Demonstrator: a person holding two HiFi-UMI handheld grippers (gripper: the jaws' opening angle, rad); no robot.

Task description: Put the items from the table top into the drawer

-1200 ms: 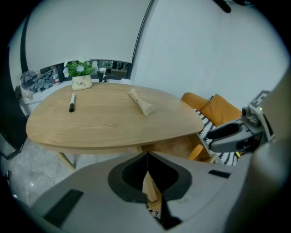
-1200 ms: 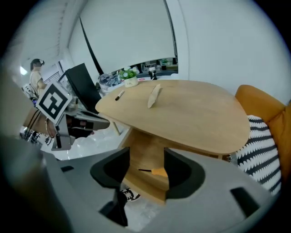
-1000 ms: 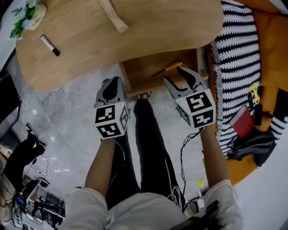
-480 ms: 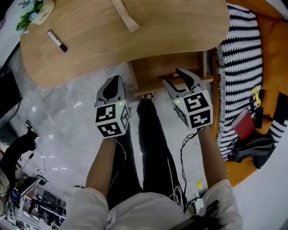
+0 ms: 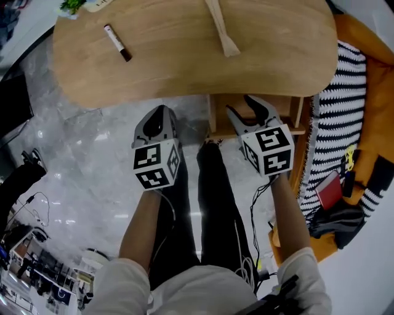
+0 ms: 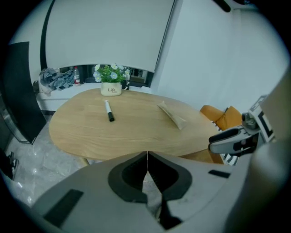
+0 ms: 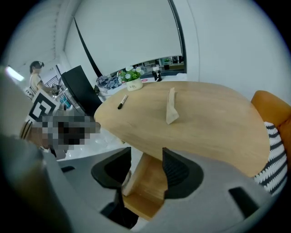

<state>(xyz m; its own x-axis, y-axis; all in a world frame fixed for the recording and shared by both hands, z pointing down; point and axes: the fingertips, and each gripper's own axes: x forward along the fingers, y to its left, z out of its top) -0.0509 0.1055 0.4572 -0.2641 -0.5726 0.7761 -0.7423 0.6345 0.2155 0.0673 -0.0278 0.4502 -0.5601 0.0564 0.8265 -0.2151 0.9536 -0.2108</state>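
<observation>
The table top point(image 5: 178, 67) overhangs most of the drawer point(image 5: 217, 114), while bare wood lies open between marker point(image 5: 117, 42) and wooden spatula point(image 5: 221, 27).

A black-and-white striped blanket point(image 5: 338, 111) drapes an orange seat point(image 5: 371, 86), a red booklet point(image 5: 328, 187) lies by its edge, and the floor point(image 5: 80, 160) is grey marble.

**Concealed and cropped parts, head view and left gripper view.**

Covered by the near rim of the surface point(image 5: 184, 74) and by the right hand-held gripper point(image 5: 238, 103): most of the drawer point(image 5: 286, 111), contents not to be told. Cut off by the head view's top edge: the potted plant point(image 5: 80, 5), the upper end of the pale flat item point(image 5: 223, 34), the surface's far rim. Too small to tell: the kind of that flat item. Cropped at the left gripper view's right edge: part of the right hand-held gripper.
</observation>
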